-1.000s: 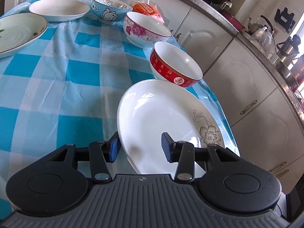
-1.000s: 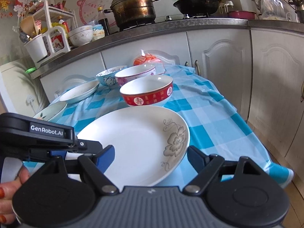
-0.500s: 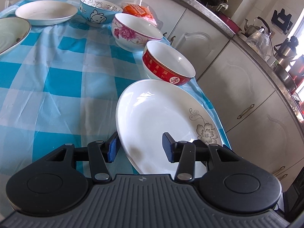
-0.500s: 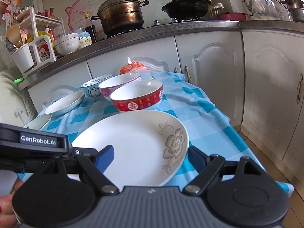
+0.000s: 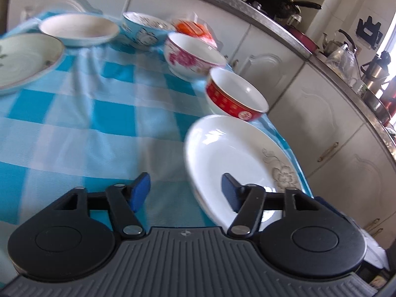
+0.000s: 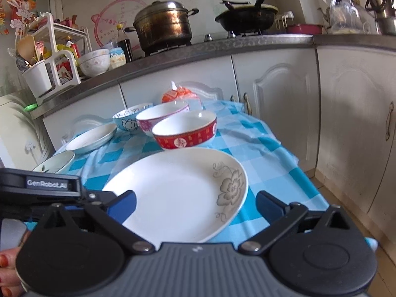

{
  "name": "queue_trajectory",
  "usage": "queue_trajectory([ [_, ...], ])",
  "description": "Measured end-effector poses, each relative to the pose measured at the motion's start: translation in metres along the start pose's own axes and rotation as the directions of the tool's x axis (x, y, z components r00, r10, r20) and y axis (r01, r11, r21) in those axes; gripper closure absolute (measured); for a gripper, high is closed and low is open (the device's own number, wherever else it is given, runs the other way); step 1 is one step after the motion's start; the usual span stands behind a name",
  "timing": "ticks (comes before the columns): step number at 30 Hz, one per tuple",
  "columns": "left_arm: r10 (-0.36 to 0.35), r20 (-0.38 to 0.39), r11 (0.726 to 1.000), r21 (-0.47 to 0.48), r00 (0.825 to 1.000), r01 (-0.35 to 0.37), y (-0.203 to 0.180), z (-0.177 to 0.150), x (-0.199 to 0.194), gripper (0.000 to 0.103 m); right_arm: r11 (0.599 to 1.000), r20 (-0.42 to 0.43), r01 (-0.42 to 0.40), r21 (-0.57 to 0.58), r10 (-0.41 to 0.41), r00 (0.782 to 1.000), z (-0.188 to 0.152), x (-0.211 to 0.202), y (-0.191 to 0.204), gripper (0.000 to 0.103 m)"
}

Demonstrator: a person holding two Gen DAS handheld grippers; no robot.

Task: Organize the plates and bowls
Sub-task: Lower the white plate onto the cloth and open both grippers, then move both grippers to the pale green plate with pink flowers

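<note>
A large white plate with a grey flower (image 5: 235, 153) (image 6: 178, 190) lies near the table's front right corner. My left gripper (image 5: 185, 190) is low at its left rim, jaws opening, with the rim between the blue pads and neither pad touching it. My right gripper (image 6: 196, 205) faces the plate's near edge, jaws opening wide, pads clear of it. Behind the plate a red bowl (image 5: 235, 99) (image 6: 185, 131), a pink-flowered bowl (image 5: 193, 54) (image 6: 160, 116) and a blue bowl (image 5: 146, 27) (image 6: 128, 118) stand in a row.
A white plate (image 5: 79, 28) and a greenish plate (image 5: 22, 59) sit at the far left of the blue checked cloth (image 5: 74, 123). An orange packet (image 5: 193, 28) lies behind the bowls. White cabinets (image 6: 272, 104) run along the table's right edge. A hand (image 6: 5, 259) shows at lower left.
Both grippers' jaws have spread wider. The left wrist view has shifted left, so the flowered plate now sits further right in it. The dishes have not moved.
</note>
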State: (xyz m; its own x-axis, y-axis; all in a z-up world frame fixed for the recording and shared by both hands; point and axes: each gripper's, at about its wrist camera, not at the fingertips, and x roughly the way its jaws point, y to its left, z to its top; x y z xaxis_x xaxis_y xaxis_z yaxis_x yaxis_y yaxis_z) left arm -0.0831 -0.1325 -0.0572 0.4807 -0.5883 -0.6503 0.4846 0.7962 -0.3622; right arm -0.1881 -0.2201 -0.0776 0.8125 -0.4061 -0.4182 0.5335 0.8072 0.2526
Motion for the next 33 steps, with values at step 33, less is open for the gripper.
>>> queue_trajectory([
  [33, 0.297, 0.279, 0.933, -0.288, 0.913, -0.215, 0.139, 0.001, -0.143, 0.000, 0.942, 0.027, -0.047, -0.332, 0.059, 0.998, -0.015, -0.029, 0.087, 0.001],
])
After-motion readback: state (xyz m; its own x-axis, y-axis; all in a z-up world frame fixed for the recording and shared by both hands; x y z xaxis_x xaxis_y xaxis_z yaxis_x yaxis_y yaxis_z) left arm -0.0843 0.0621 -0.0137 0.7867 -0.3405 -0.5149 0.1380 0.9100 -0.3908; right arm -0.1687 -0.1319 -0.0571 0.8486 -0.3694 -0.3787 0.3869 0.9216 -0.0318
